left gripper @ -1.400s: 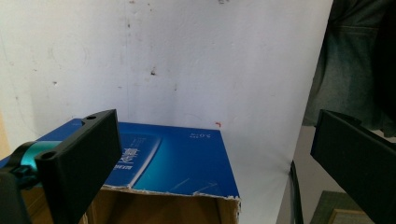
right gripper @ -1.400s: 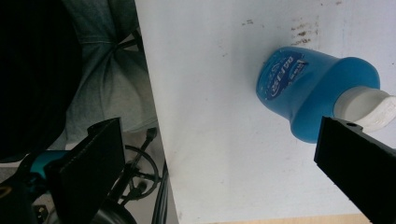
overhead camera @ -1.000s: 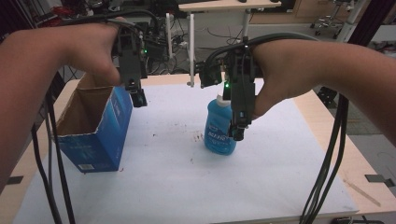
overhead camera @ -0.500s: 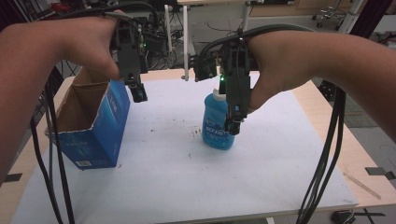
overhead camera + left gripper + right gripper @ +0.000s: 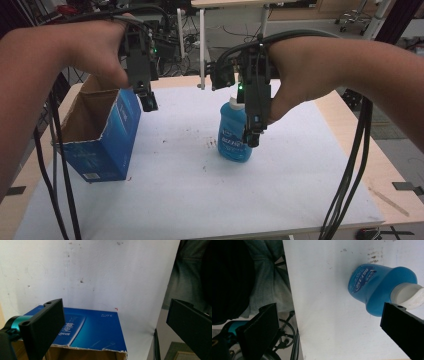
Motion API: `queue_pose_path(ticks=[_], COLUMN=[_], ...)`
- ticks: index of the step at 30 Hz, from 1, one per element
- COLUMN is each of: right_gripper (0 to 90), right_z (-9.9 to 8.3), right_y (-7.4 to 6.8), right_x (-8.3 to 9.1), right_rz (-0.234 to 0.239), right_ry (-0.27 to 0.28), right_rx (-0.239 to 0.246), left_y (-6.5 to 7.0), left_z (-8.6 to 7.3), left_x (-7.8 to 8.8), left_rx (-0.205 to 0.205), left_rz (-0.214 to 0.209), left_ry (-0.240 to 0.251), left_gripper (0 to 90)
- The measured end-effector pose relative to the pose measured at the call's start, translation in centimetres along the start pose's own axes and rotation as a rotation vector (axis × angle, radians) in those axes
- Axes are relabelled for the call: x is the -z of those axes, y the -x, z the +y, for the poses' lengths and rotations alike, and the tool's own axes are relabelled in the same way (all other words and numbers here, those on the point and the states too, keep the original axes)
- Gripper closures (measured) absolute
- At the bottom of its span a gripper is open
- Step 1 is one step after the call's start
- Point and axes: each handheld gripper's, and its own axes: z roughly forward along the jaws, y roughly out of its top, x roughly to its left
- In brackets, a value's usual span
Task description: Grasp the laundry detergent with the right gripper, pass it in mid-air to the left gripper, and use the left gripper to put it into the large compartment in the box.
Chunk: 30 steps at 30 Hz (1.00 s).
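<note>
The right tongs [image 5: 254, 131] are gaping wide, gripping nothing, hanging over the blue bottle [image 5: 233, 131] standing mid-tabletop [image 5: 300, 190]. At nine o'clock, the left tongs [image 5: 148, 101], also gaping empty, are hovering above the open box [image 5: 102, 134].

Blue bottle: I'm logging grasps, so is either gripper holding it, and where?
Nothing is held. The right gripper stands open beside the blue bottle; the left gripper is open above the box.

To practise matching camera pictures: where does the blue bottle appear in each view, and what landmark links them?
High view: blue bottle stands centre, beside the right gripper.
Left gripper view: not in this picture.
Right gripper view: upper right.
Shared landmark: the white table top.
</note>
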Motion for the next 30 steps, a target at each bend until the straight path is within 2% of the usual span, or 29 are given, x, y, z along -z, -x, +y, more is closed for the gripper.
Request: queue_pose_path(ticks=[5,11,18,19,20,21,22,28,29,30], right_gripper=[1.2,1.2,1.2,1.2,1.2,1.2,1.2,1.2,1.2,1.2], right_z=[-0.1,-0.9,-1.9,-1.9,-2.1,-2.1,-2.4,-3.7,-3.7,-4.5], right_y=[-0.4,-0.9,-0.9,-0.9,-0.5,-0.5,-0.1,1.8,1.8,2.5], right_x=[-0.1,-0.7,-0.2,-0.2,0.0,0.0,0.2,0.5,0.5,0.6], right_rz=[0.004,-0.013,-0.065,-0.065,-0.081,-0.081,-0.103,-0.167,-0.167,-0.184], right_ry=[0.008,0.066,0.27,0.27,0.341,0.341,0.414,0.602,0.602,0.645], right_rx=[-0.02,-0.045,-0.102,-0.102,-0.122,-0.122,-0.154,-0.282,-0.282,-0.325], left_y=[0.2,0.6,1.0,1.0,1.1,1.1,1.1,1.2,1.1,1.1], left_z=[-0.1,-0.3,-0.7,-0.7,-0.7,-0.7,-0.8,-0.9,-0.9,-1.0], left_x=[0.1,0.1,0.2,0.2,0.3,0.3,0.3,0.3,0.3,0.3], left_rx=[-0.003,-0.009,-0.001,0.0,0.005,0.006,0.005,0.01,0.01,0.012], left_rz=[0.006,0.011,0.013,0.016,0.016,0.015,0.017,0.016,0.017,0.018], left_ry=[0.007,0.009,0.006,0.007,0.011,0.013,0.01,0.006,0.004,0.006], left_gripper=[1.7,1.7,1.7,1.7,1.7,1.7,1.7,1.7,1.7,1.7])
